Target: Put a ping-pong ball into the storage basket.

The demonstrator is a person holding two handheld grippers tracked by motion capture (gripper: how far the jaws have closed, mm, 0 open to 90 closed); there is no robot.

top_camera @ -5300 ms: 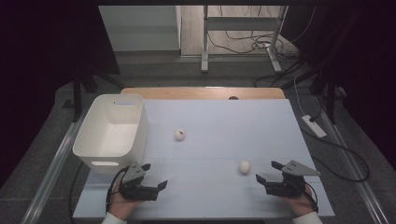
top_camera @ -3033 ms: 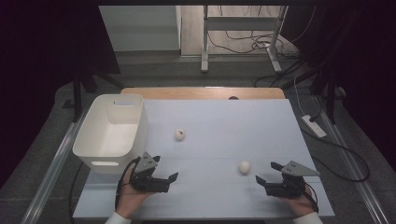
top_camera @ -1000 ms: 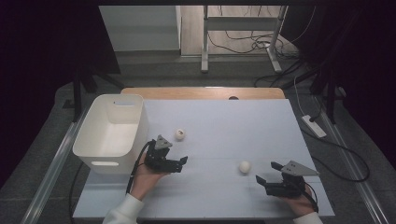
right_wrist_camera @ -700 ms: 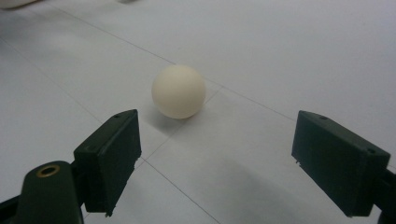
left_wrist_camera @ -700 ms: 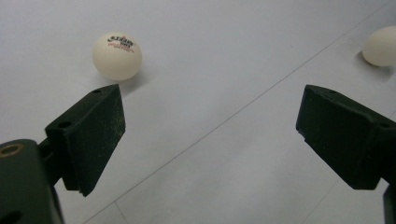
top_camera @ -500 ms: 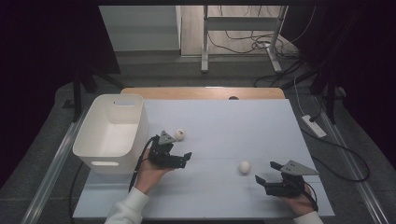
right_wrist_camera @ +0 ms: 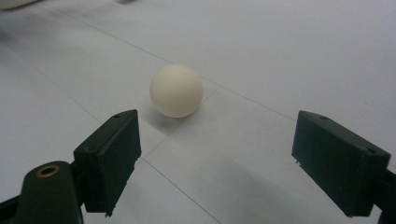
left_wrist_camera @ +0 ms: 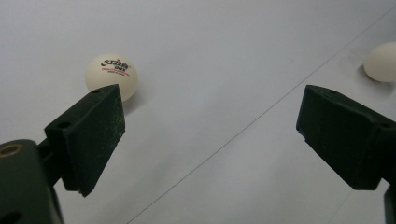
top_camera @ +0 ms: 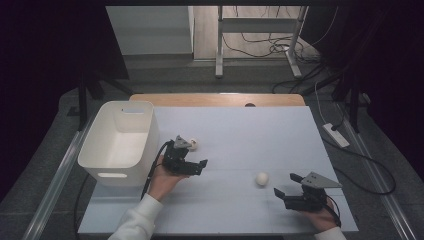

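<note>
From above, two white balls lie on the table [top_camera: 235,125]. The printed ball [top_camera: 193,144] is partly hidden behind the left hand-held gripper [top_camera: 195,166], beside the one white basket [top_camera: 120,140]. The plain ball [top_camera: 262,179] sits near the right hand-held gripper [top_camera: 286,186].

In the left gripper view, the jaws stand wide apart. The printed ball [left_wrist_camera: 111,77] peeks out behind one jaw, its words facing up. The plain ball [left_wrist_camera: 382,62] is cut off at the edge.

In the right gripper view, the jaws stand wide apart, with the plain ball [right_wrist_camera: 176,90] just ahead.
</note>
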